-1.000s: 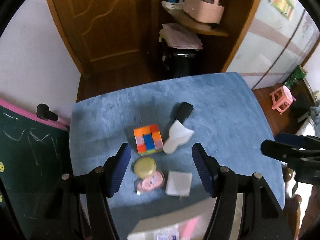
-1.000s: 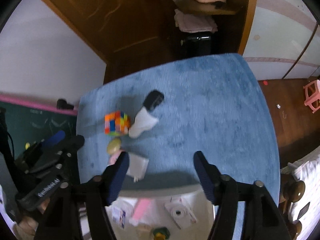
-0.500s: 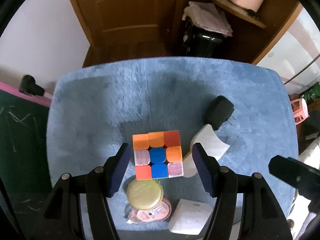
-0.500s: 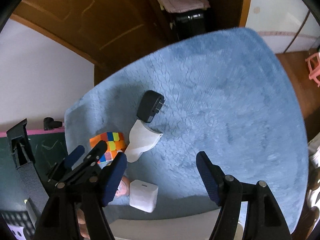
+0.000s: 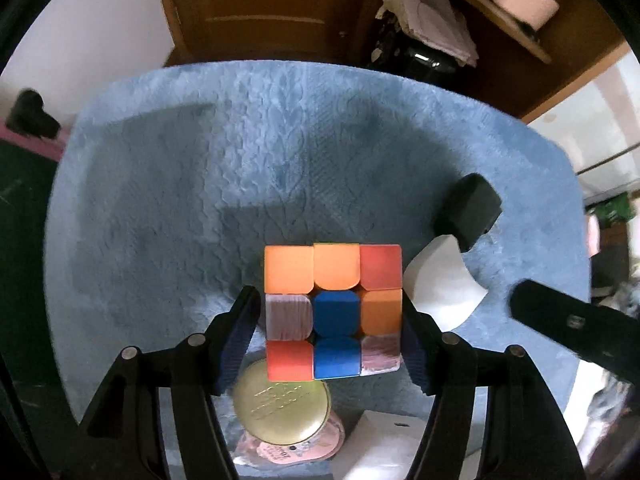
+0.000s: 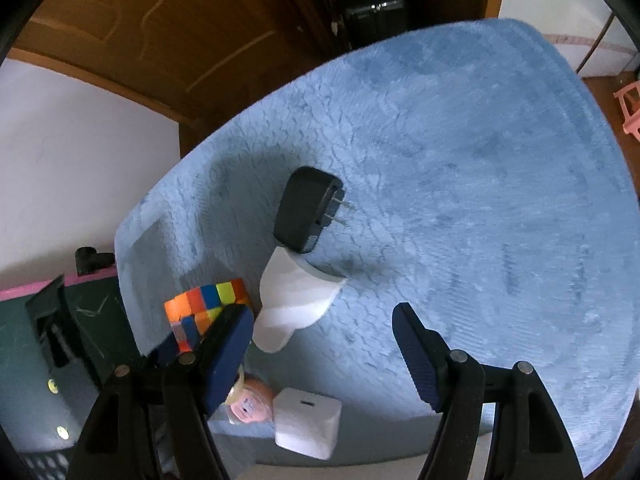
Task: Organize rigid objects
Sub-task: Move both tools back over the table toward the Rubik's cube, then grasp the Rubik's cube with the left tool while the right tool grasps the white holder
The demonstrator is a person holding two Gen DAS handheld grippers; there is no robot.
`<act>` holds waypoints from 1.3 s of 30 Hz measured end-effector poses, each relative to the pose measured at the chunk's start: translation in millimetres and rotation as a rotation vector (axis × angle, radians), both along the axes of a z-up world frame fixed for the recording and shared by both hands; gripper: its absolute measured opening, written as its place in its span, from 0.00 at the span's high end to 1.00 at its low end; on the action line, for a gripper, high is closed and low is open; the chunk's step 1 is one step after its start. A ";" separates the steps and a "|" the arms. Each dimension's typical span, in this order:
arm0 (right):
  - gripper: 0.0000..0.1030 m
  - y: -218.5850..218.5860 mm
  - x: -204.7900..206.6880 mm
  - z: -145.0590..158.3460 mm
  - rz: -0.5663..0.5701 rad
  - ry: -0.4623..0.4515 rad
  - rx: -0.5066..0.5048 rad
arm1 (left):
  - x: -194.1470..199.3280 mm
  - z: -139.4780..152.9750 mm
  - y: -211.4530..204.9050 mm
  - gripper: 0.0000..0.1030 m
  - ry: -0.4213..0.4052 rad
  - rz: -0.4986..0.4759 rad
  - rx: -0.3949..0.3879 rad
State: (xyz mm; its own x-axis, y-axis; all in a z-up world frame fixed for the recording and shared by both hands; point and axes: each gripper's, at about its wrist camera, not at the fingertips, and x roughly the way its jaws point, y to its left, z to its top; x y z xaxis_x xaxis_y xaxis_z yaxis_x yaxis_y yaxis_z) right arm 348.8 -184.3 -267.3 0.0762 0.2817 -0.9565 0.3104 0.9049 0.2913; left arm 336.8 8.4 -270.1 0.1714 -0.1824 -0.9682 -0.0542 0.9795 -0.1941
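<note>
A colourful puzzle cube [image 5: 333, 312] stands on the blue fleece table cover [image 5: 200, 200]. My left gripper [image 5: 330, 338] is open with its two fingers on either side of the cube, close to its faces. The cube also shows in the right wrist view [image 6: 204, 312]. A black plug adapter [image 6: 310, 210], a curved white piece [image 6: 294, 300], a white charger block [image 6: 308, 422] and a round gold-lidded tin [image 5: 282, 408] on a pink item lie close by. My right gripper [image 6: 324, 360] is open and empty, hovering over the cover beside the white piece.
A wooden door [image 5: 260, 4] and a shelf with folded cloth [image 5: 432, 28] stand beyond the table. A green chalkboard with a pink edge [image 6: 24, 320] is at the left. The right part of the blue cover [image 6: 500, 200] is bare.
My left gripper has come down and forward until its fingers flank the cube. My right gripper has moved forward over the cover, nearer the white piece and the black adapter.
</note>
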 end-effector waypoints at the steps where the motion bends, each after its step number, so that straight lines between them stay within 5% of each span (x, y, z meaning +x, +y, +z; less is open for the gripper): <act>1: 0.29 3.5 2.3 -5.3 -0.005 0.011 0.003 | -1.0 1.0 0.6 0.38 -0.003 0.000 -0.013; 9: 0.29 27.2 15.6 -29.8 -0.033 0.074 -0.038 | -17.3 10.6 12.2 0.39 -0.078 0.003 0.087; 18: 0.29 32.9 25.6 -47.8 -0.110 0.115 -0.115 | -33.0 30.6 33.9 0.39 -0.130 0.046 0.095; 25: 0.33 60.9 34.1 -54.2 -0.042 0.117 -0.252 | -44.0 43.9 30.3 0.39 -0.153 0.025 0.094; 33: 0.39 59.5 13.7 -40.5 0.010 0.056 -0.252 | -63.5 53.3 29.3 0.39 -0.156 0.024 0.076; 39: 0.39 40.1 -17.9 11.6 0.024 -0.071 -0.205 | -88.7 76.6 31.4 0.39 -0.179 0.017 0.053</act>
State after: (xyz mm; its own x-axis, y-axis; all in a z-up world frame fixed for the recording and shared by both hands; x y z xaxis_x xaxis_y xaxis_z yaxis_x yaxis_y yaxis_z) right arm 330.9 -144.2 -255.7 0.1413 0.0845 -0.9864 0.2729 0.9544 0.1208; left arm 248.2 39.8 -193.5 0.3444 -0.1280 -0.9301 -0.0396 0.9878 -0.1506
